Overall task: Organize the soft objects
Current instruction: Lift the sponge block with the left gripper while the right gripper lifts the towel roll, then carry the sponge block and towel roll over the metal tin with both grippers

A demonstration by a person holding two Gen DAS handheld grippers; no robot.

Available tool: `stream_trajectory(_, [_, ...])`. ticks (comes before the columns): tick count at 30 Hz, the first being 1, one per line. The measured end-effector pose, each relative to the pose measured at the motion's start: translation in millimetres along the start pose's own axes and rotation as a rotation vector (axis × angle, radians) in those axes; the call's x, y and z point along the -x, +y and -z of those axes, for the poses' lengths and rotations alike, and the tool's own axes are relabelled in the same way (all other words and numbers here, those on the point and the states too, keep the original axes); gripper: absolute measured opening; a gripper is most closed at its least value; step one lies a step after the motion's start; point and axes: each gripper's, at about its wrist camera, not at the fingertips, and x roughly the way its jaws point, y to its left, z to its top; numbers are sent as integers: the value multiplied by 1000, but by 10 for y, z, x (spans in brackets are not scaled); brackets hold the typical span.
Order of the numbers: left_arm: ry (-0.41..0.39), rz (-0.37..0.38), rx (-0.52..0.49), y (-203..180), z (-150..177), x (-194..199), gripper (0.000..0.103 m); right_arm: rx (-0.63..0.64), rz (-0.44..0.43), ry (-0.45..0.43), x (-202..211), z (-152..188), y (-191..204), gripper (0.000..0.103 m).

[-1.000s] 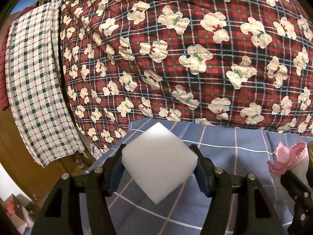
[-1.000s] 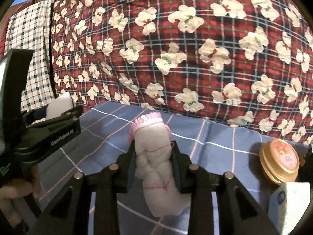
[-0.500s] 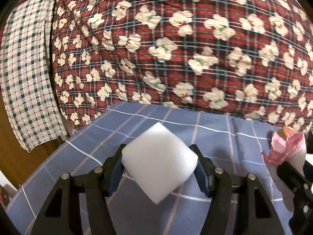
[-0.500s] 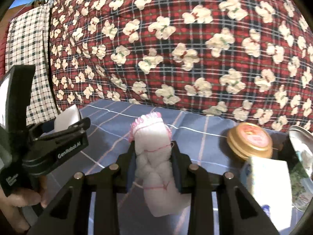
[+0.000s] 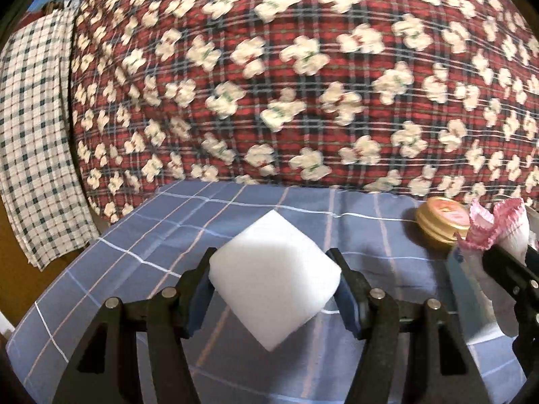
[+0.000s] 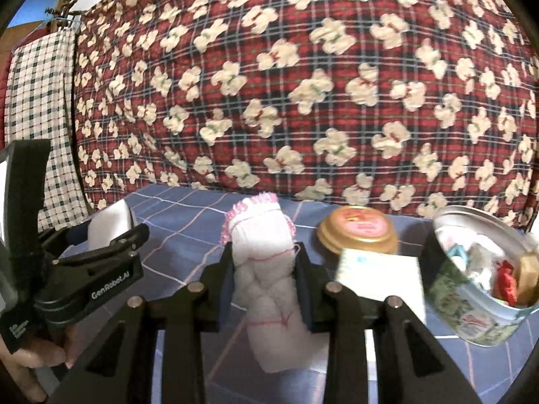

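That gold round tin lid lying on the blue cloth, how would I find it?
Start at the blue checked cloth before the red bear-print quilt. Right of the rolled white sock lies the gold lid, flat, left of the open tin. Only it is gold with a pinkish top.

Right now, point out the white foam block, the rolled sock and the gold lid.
white foam block (image 5: 274, 279), left wrist view, middle of its front face.
rolled sock (image 6: 266, 269), right wrist view, middle of the roll.
gold lid (image 6: 358, 230), right wrist view, its pink top.
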Motion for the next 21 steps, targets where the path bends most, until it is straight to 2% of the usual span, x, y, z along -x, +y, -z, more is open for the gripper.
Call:
stream_trajectory(9, [-37, 139, -68, -568, -71, 293, 66, -18, 94, -26, 338, 34, -436, 33])
stream_trajectory(21, [-60, 254, -143, -1341, -195, 516, 66, -56, 209, -63, 710, 29, -1143, 33])
